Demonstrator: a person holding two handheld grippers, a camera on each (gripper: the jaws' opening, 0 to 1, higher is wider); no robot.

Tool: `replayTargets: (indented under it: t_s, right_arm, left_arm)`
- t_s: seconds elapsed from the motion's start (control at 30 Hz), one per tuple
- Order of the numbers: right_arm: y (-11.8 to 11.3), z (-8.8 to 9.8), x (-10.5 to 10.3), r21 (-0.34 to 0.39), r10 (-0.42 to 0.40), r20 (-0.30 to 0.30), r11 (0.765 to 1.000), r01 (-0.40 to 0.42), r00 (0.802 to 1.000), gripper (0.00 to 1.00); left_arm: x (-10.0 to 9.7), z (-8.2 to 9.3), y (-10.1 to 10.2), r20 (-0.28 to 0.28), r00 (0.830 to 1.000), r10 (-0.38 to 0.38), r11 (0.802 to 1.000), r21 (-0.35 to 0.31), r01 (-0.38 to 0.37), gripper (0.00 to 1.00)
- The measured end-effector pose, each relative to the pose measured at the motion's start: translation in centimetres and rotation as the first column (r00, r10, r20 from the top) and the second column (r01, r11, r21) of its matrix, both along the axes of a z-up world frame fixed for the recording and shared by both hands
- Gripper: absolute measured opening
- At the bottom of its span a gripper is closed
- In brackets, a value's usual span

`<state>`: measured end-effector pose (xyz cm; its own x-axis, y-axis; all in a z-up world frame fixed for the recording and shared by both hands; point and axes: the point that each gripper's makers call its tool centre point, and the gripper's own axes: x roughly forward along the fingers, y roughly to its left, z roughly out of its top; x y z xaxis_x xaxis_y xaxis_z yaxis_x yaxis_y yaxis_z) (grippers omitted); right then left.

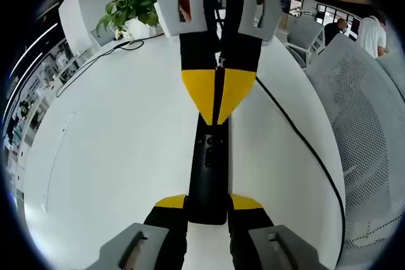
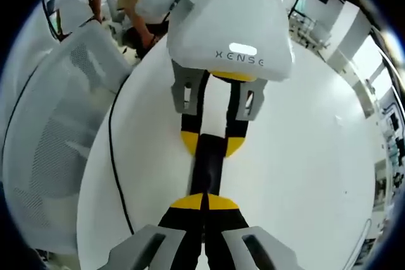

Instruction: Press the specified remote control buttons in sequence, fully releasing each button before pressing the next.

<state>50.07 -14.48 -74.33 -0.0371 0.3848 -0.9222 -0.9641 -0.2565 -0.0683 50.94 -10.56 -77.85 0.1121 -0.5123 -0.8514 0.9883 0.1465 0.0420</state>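
Remote: where both views meet at frame centre, the slim black rectangular remote control (image 1: 208, 178) lies on the white round worktop (image 1: 114, 156).
Left hand-held gripper (image 1: 208, 202): yellow tips clamp the remote's near end.
Right hand-held gripper (image 2: 204, 202): tips clenched together, touching the remote's top.
Cable: thin black cable (image 1: 297, 137), right of centre.

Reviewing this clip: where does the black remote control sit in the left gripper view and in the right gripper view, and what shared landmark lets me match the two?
Left gripper view: the remote control runs up the lower centre, clamped at its near end by the left gripper, the right gripper tip on its far end.
Right gripper view: the remote control lies at centre, between the right gripper and the left gripper.
Shared landmark: the black cable on the white table.
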Motion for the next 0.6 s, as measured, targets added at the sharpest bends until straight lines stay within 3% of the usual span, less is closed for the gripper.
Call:
replayTargets:
  t_s: [0.23, 0.6]
  right_arm:
    - [-0.3, -1.4, -0.3, -0.016, -0.008, -0.022, 1.0, 0.007, 1.0, 0.0]
    - [-0.1, -2.0, -0.5, -0.013, -0.009, -0.033, 1.0, 0.008, 0.999, 0.0]
  left_arm:
    - [0.0, 0.0, 0.0, -0.001, 1.0, 0.002, 1.0, -0.009, -0.002, 0.23]
    - [0.0, 0.0, 0.0, -0.001, 1.0, 0.004, 1.0, -0.012, -0.004, 0.23]
